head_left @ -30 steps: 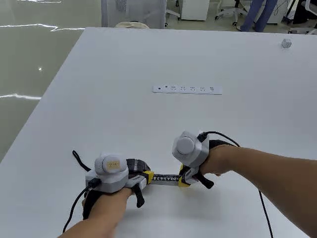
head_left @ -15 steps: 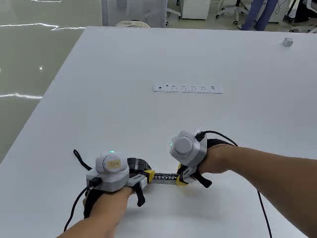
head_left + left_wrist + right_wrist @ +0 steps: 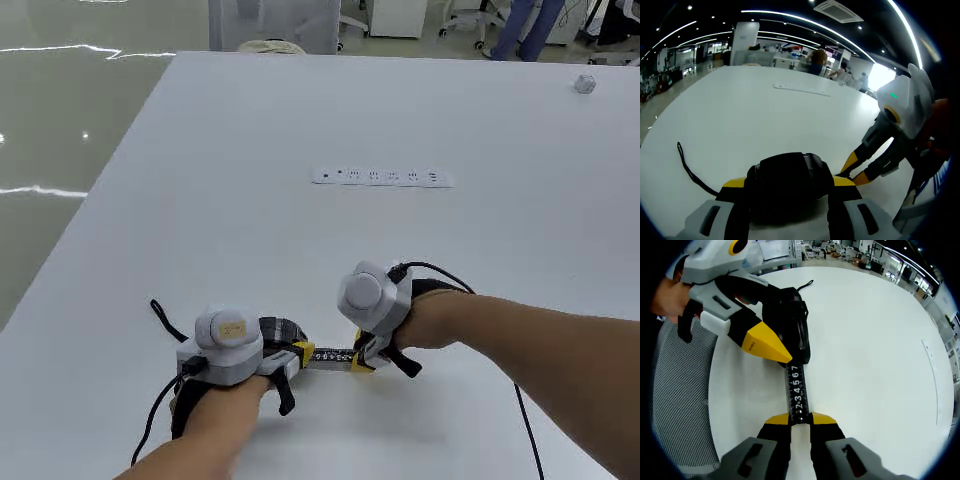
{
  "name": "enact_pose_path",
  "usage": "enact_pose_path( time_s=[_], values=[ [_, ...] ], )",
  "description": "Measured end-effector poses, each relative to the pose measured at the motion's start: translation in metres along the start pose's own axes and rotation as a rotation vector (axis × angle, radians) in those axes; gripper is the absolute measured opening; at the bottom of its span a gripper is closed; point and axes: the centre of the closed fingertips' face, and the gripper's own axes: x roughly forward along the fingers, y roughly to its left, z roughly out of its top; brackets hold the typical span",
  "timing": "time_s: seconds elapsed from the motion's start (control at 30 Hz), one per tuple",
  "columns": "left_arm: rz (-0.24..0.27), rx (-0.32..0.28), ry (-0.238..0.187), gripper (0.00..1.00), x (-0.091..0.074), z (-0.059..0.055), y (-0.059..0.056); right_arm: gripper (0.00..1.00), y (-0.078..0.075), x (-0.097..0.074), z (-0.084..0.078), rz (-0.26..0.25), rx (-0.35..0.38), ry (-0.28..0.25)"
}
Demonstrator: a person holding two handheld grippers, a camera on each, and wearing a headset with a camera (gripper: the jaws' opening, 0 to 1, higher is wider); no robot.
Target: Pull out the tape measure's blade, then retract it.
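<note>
The black tape measure case (image 3: 789,184) sits on the white table (image 3: 330,240), clamped between the yellow-tipped jaws of my left gripper (image 3: 790,182). In the head view the case (image 3: 281,334) lies by the left gripper (image 3: 290,358). A short length of blade (image 3: 796,390) with numbers up to about 7 runs from the case (image 3: 789,322) to my right gripper (image 3: 800,418), which is shut on the blade's end. In the head view the blade (image 3: 330,356) spans the small gap to the right gripper (image 3: 358,362). The case's black wrist cord (image 3: 690,167) trails left.
A white power strip (image 3: 382,178) lies across the middle of the table. A small grey object (image 3: 585,84) rests at the far right. The table's left edge drops to a glossy floor (image 3: 60,120). Office chairs and a person's legs (image 3: 525,25) stand beyond the far edge.
The right gripper has crept slightly left toward the left gripper, so the exposed blade is a bit shorter. The left gripper has stayed on the case.
</note>
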Motion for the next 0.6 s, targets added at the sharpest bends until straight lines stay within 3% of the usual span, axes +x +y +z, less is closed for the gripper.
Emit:
enact_pose_path(
  time_s=[0.6],
  values=[
    [0.003,-0.003,0.001,0.59,-0.0005,-0.0003,-0.0001,0.13,0.0001,0.0038,0.0067,0.002,-0.003,-0.004]
  ],
)
